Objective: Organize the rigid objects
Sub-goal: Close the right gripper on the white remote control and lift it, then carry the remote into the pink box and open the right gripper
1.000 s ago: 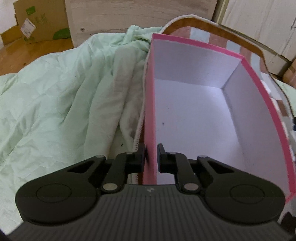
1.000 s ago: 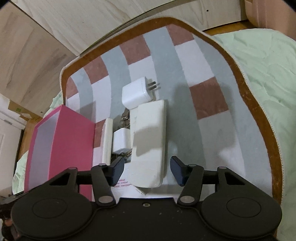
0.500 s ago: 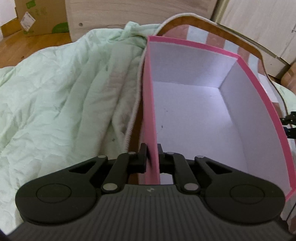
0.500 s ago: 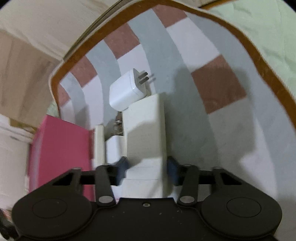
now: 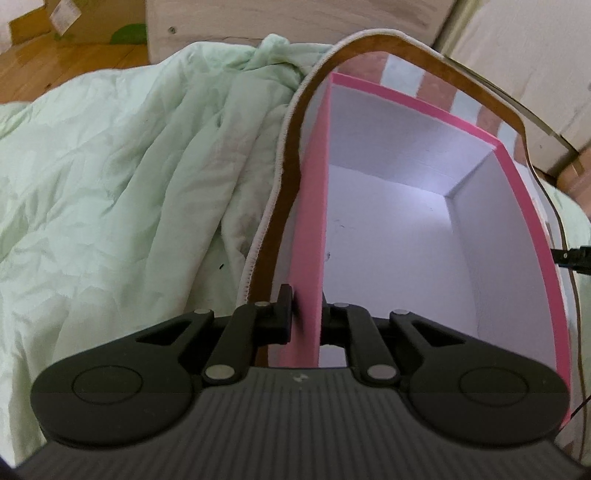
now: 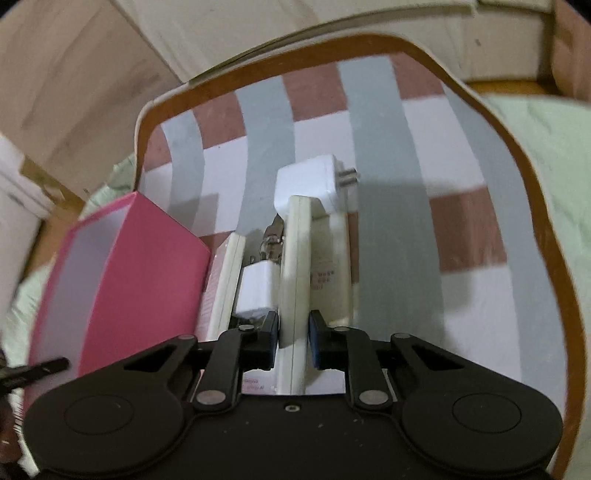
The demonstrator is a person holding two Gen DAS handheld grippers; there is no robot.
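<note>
A pink box [image 5: 399, 236] with a white inside stands on a checked mat; it holds nothing that I can see. My left gripper [image 5: 304, 314] is shut on the box's near left wall. In the right wrist view the box [image 6: 144, 266] is at the left. My right gripper [image 6: 293, 338] is shut on a white power bank [image 6: 295, 266], turned on edge and lifted. Beside it lie a white wall charger [image 6: 314, 182], a small white plug cube [image 6: 256, 291], a flat white slab [image 6: 225, 280] and a metal clip [image 6: 271, 240].
The checked mat [image 6: 424, 147] with a brown border lies on a pale green quilt [image 5: 129, 192]. Wooden furniture panels [image 6: 74, 92] stand behind. A cardboard box [image 5: 74, 22] sits on the wood floor at the far left.
My right gripper closed on the power bank, then tipped it up on edge and raised it. My left gripper stayed shut on the box wall and the box shifted slightly right.
</note>
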